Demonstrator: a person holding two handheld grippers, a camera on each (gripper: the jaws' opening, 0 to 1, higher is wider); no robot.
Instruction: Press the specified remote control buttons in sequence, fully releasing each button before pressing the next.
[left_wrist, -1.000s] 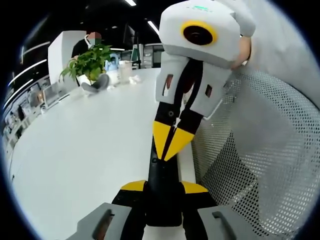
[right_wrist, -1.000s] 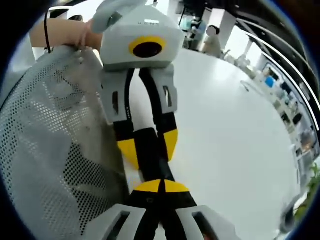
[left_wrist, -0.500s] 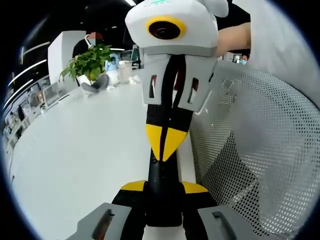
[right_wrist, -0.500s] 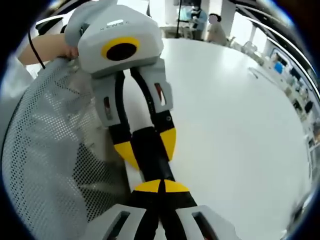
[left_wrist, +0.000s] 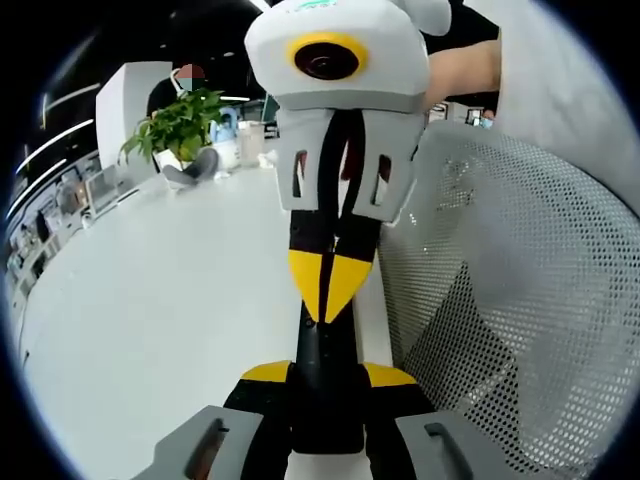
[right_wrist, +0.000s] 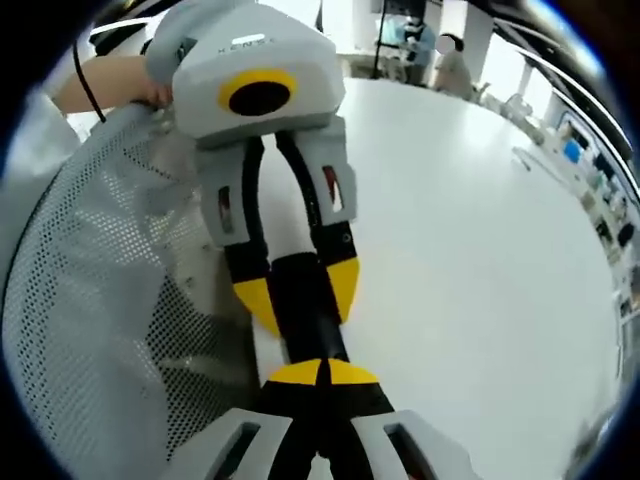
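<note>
Black remote control (left_wrist: 326, 365) lies at the table (left_wrist: 160, 300) edge, clamped between the left tongs (left_wrist: 326, 374); the closed right tongs (left_wrist: 326, 290) have lowered their tips onto it, probably pressing.

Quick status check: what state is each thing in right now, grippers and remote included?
Left gripper: shut on remote.
Right gripper: shut, tips on remote.
Remote: black, held at the white table's edge, beside a mesh chair back.
Plant: upright, far across table.
</note>
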